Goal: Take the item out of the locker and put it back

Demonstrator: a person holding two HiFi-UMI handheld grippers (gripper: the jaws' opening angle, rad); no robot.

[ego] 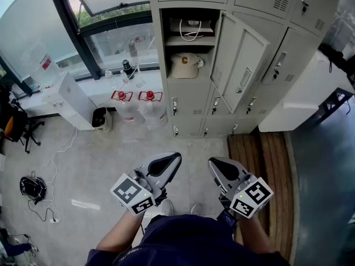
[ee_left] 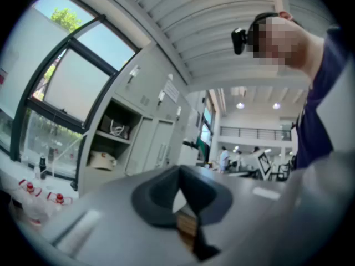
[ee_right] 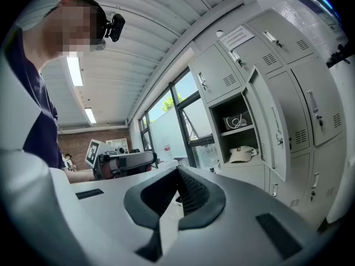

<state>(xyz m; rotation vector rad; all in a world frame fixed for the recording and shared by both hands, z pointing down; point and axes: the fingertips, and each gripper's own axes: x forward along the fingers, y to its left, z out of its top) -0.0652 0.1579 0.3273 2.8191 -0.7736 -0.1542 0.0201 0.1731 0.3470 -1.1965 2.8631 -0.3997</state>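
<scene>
1. The cap (ego: 185,65), pale with a dark letter on its front, lies on the lower shelf (ego: 176,77) of the open locker (ego: 164,43). It looks like the item meant, though a white box (ego: 191,27) with a looped cable on it sits one level up and could be the one instead.
2. The door (ego: 239,60) stands swung out to the right, so the opening is free to reach into.
3. The left tongs (ego: 168,163) are closed tight, tip against tip, with nothing between them.
4. The right tongs (ego: 218,167) are likewise closed and empty. Both are held level in front of the person, side by side and well apart from the locker.
5. Two water jugs (ego: 148,107) with red tops stand on the floor (ego: 100,159) just left of the locker, out of the path.
6. The task seems to be at its start, with the approach not yet made. The next move calls for stepping forward, opening one pair of tongs and bringing it in level above the shelf. It then closes on the cap's crown or brim, which is soft and may fold under the grip.
</scene>
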